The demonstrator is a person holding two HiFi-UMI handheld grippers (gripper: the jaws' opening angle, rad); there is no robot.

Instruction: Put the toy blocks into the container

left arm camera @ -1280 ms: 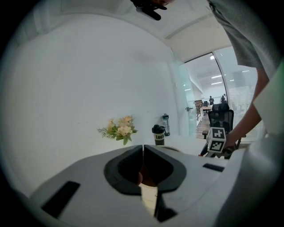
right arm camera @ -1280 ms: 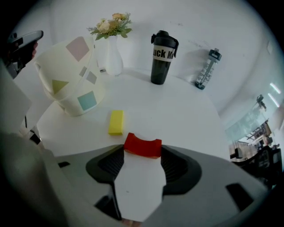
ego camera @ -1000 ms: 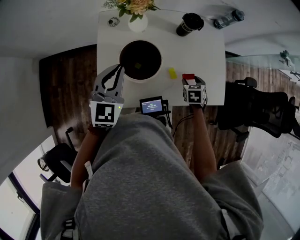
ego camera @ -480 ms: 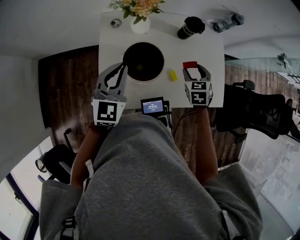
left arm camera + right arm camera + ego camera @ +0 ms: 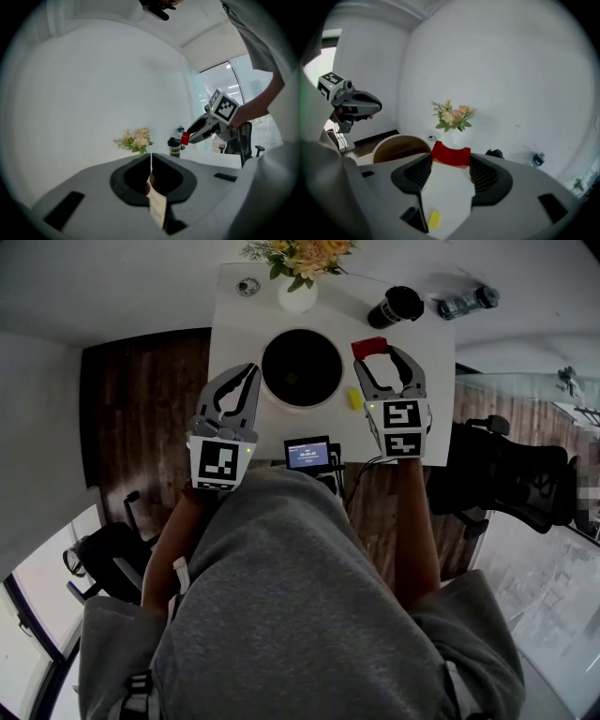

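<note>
A red block with a notched top sits between the tips of my right gripper, which is shut on it above the white table, just right of the bowl. In the right gripper view the red block spans the jaw tips. The round dark bowl stands mid-table; its inside is too dark to read. A yellow block lies on the table between the bowl and my right gripper, and it shows as the yellow block below the jaws. My left gripper is shut and empty at the bowl's left edge.
A vase of flowers, a black cup, a bottle and a small round item stand along the far edge. A small screen sits at the near edge. A dark office chair stands to the right.
My right gripper has lifted the red block off the table and carried it forward and left, towards the bowl. The left gripper has stayed shut beside the bowl.
</note>
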